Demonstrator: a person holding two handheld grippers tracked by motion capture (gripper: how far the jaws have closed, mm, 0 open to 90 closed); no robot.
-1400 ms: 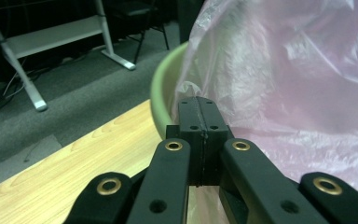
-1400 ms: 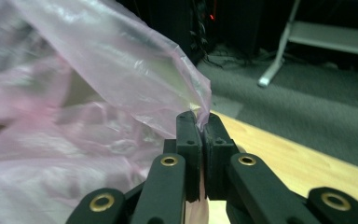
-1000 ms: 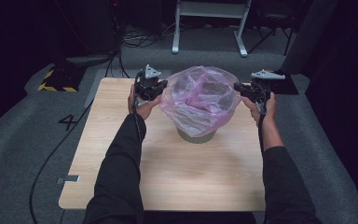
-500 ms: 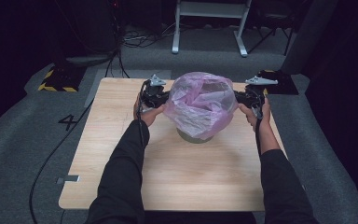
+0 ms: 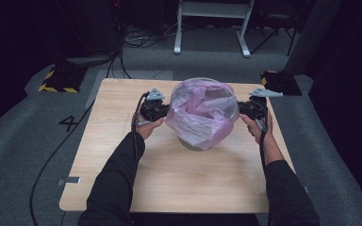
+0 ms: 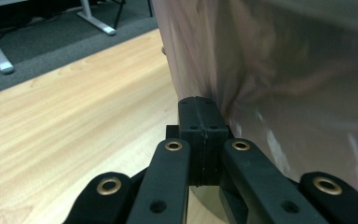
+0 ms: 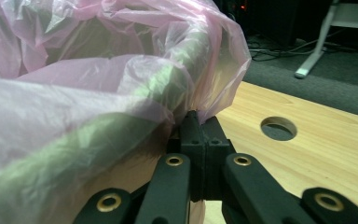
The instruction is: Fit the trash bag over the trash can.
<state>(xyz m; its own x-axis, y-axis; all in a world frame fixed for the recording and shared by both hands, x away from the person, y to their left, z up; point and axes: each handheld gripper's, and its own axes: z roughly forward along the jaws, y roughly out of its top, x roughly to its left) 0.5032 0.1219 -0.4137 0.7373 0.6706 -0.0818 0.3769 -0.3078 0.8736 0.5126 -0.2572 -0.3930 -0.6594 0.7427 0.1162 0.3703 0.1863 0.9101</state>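
1. Left tongs [image 5: 162,111] at the left flank of the pink plastic bag [image 5: 200,113], jaws pressed together in the left gripper view [image 6: 200,135], bag film bunched against their tips, so clamped on the bag's edge.
2. Right tongs [image 5: 241,109] at the bag's right flank, jaws likewise closed flat against each other in the right gripper view [image 7: 200,140], with the film gathered right at their tips; pinched on the bag too.
3. Bag draped over a round grey bin [image 5: 194,144], only the bin's lower rim peeking out beneath the plastic in the high view.
4. Bag mouth open and puffed up wide, film crumpled down inside, translucent with greenish glints in the right gripper view [image 7: 98,79].
5. Bin and bag standing near the middle of the light wooden surface [image 5: 169,174], slightly toward the far edge.
6. Left hand [image 5: 150,126] and right hand [image 5: 257,125] behind their tongs, dark sleeves reaching in from the near edge.
7. Round hole [image 7: 278,128] cut through the surface, seen beyond the right tongs.
8. Black cable [image 5: 134,136] trailing from the left tongs along the forearm.
9. Grey carpeted floor [image 5: 23,141] all around, white frame legs [image 5: 212,28] at the far side.
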